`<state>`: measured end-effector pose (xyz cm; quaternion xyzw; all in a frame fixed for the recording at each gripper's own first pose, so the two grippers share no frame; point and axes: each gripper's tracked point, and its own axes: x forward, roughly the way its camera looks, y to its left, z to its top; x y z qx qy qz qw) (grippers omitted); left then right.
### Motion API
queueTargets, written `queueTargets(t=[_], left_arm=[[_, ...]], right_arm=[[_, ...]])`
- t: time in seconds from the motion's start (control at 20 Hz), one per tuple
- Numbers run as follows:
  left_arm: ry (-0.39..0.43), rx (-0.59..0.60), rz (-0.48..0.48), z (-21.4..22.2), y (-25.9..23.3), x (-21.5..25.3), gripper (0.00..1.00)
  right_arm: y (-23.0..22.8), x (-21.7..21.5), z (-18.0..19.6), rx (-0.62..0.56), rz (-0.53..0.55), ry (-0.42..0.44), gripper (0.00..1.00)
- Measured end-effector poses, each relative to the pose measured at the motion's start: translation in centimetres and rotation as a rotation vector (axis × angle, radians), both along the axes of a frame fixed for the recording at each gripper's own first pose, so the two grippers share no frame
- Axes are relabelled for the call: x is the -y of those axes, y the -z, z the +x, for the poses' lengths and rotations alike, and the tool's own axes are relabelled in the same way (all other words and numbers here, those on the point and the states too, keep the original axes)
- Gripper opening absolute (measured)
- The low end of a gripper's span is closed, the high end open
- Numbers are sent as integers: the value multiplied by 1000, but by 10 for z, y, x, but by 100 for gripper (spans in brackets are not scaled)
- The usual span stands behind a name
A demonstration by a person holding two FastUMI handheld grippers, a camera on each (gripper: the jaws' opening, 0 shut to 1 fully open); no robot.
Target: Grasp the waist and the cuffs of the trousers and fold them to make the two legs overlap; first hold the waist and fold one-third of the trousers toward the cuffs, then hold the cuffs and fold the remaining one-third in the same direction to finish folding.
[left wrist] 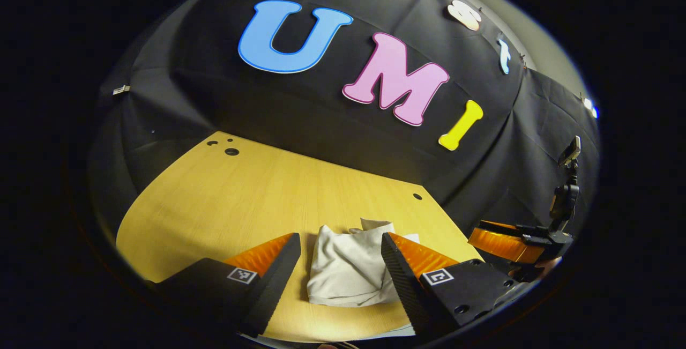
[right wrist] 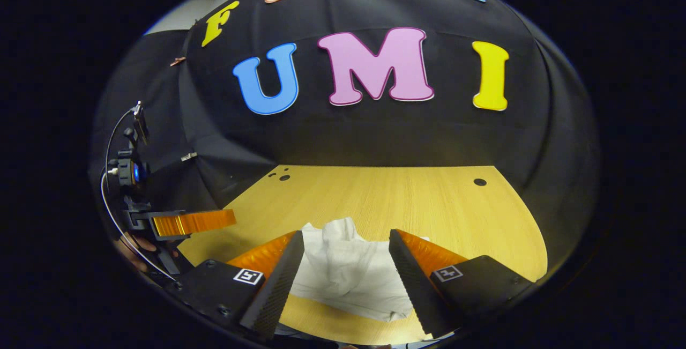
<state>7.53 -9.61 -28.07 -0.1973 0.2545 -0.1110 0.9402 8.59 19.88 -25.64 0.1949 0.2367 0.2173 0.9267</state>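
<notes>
The off-white trousers (left wrist: 348,274) lie in a small rumpled bundle on the wooden table (left wrist: 225,199), near its front edge. In the left gripper view my left gripper (left wrist: 340,279) hovers open, its fingers standing either side of the bundle and apart from it. The right gripper (left wrist: 509,242) shows at the right edge of that view, held by a hand. In the right gripper view the same trousers (right wrist: 348,274) lie between the spread fingers of my open right gripper (right wrist: 345,279). The left gripper (right wrist: 187,223) shows at the left there.
The table (right wrist: 418,199) stretches bare toward the black cloth wall, with small round holes (left wrist: 231,151) near its far corners. A dark stand with a small device (left wrist: 567,188) rises beside the table's right end. A cable (right wrist: 110,209) loops by the other gripper.
</notes>
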Motion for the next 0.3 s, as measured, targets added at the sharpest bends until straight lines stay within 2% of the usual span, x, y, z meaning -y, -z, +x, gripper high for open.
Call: queueTargets(t=[0.15, 0.3], left_arm=[[-22, -13, 5, -7, 1, 3, 96], [-37, -28, 26, -15, 3, 1, 96]], right_arm=[[6, -12, 2, -12, 4, -64, 99], [15, -9, 6, -48, -4, -74, 99]])
